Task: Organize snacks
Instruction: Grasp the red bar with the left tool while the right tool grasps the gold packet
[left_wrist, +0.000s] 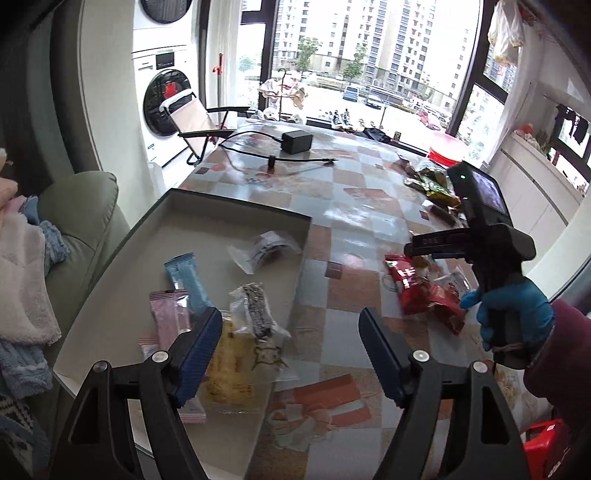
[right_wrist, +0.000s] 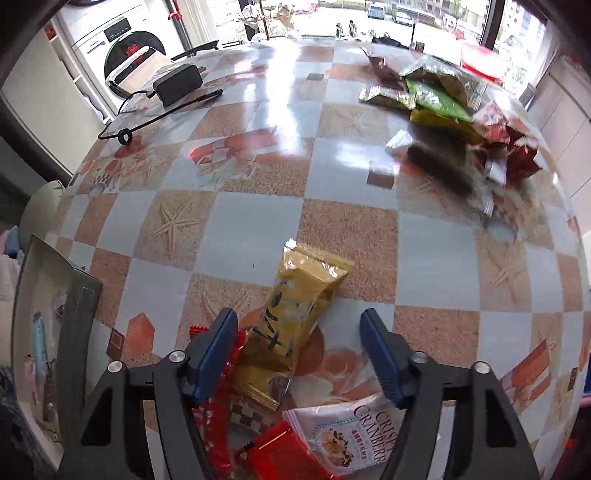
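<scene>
A shallow grey box (left_wrist: 236, 218) sits at the table's left edge and holds several snack packets: a blue one (left_wrist: 186, 282), a pink one (left_wrist: 170, 317), a clear-wrapped dark bar (left_wrist: 256, 310) and a yellow cake (left_wrist: 232, 365). My left gripper (left_wrist: 291, 343) is open and empty above the box's near right corner. My right gripper (right_wrist: 299, 350) is open over a gold packet (right_wrist: 295, 314), not touching it. Red packets (right_wrist: 284, 454) and a cranberry crisp bag (right_wrist: 347, 439) lie below it. The right gripper also shows in the left wrist view (left_wrist: 417, 249) above a red packet (left_wrist: 424, 291).
A heap of green, gold and red snack bags (right_wrist: 443, 99) lies at the table's far right. A black power adapter (right_wrist: 179, 83) with its cable lies far left. A folding chair (left_wrist: 195, 122) and washing machines stand behind. A green sofa (left_wrist: 81, 218) with towels is on the left.
</scene>
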